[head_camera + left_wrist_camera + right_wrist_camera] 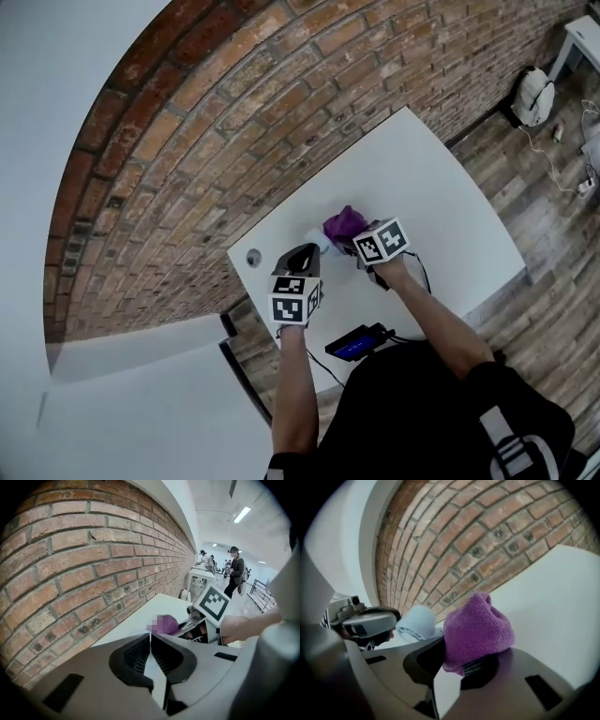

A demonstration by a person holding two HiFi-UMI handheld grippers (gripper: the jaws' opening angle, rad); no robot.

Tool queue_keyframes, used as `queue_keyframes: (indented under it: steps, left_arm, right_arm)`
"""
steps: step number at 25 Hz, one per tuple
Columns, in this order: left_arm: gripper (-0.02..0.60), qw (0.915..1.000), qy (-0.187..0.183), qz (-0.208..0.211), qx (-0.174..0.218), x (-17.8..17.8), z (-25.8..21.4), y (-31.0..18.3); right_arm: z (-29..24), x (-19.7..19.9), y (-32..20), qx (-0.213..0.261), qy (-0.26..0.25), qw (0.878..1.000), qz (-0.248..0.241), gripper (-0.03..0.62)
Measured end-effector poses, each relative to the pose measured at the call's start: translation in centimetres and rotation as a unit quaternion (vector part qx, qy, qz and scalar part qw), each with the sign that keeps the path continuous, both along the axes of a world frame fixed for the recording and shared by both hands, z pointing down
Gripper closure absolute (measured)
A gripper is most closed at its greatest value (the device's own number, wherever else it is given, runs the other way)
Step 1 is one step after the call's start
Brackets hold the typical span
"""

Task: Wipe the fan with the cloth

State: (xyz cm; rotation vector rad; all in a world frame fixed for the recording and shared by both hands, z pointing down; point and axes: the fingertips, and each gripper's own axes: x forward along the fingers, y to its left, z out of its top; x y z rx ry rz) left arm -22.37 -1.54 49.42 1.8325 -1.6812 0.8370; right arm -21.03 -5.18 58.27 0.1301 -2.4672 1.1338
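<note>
They look to be right at the start of the wiping: the cloth is in hand and brought up to the fan, but I can't see it pressed on the fan yet. The right tool [461,658] is clamped on the purple cloth [476,630], which bunches up out of its jaws in a fat wad above the white bench [422,178]. The fan [417,620], a small pale blue thing, sits on the bench close to the brick wall [234,112], just beside the cloth and between the two tools. The left tool [150,638] has its jaws together at the tips with nothing between them that I can make out; it hangs just beside the fan on the side away from the cloth, and whether it touches the fan I cannot tell. To my eye the next move calls for the cloth wad to be laid against the fan's casing and rubbed across it. A fan that small looks light enough to skid, so the left tool would do well to steady it.
</note>
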Motion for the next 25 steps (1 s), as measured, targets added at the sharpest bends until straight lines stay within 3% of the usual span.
queue_keyframes:
  steps: [3, 6, 9, 12, 16, 21, 25]
  left_arm:
    - [0.566, 1.0000, 0.001, 0.000, 0.002, 0.1, 0.0, 0.0]
    - [0.566, 1.0000, 0.002, 0.001, 0.002, 0.0, -0.1, 0.0]
    - [0.568, 1.0000, 0.005, -0.001, 0.002, 0.0, -0.1, 0.0]
    - [0.568, 1.0000, 0.008, 0.000, -0.001, 0.1, -0.1, 0.2]
    - [0.568, 0.9999, 0.013, -0.001, 0.003, 0.0, -0.1, 0.1]
    - [0.568, 0.9998, 0.019, -0.004, 0.005, 0.0, -0.1, 0.2]
    - [0.568, 0.9997, 0.022, -0.005, 0.008, 0.0, -0.2, 0.0]
  right_arm:
    - [0.0, 1.0, -0.7, -0.014, 0.005, 1.000, 0.020, 0.529]
    - [-6.4, 0.1, -1.8, -0.001, -0.080, 0.996, 0.026, 0.528]
    - [-12.0, -1.5, -0.3, -0.016, -0.162, 0.986, -0.022, 0.530]
    - [-10.3, -2.2, 0.9, -0.033, -0.147, 0.988, -0.039, 0.528]
    - [-7.1, -1.3, -0.6, -0.080, -0.158, 0.984, 0.015, 0.528]
    - [-1.5, 1.4, -2.3, -0.063, -0.042, 0.996, 0.041, 0.530]
    - [-8.0, 1.7, -1.5, -0.042, -0.124, 0.991, 0.036, 0.528]
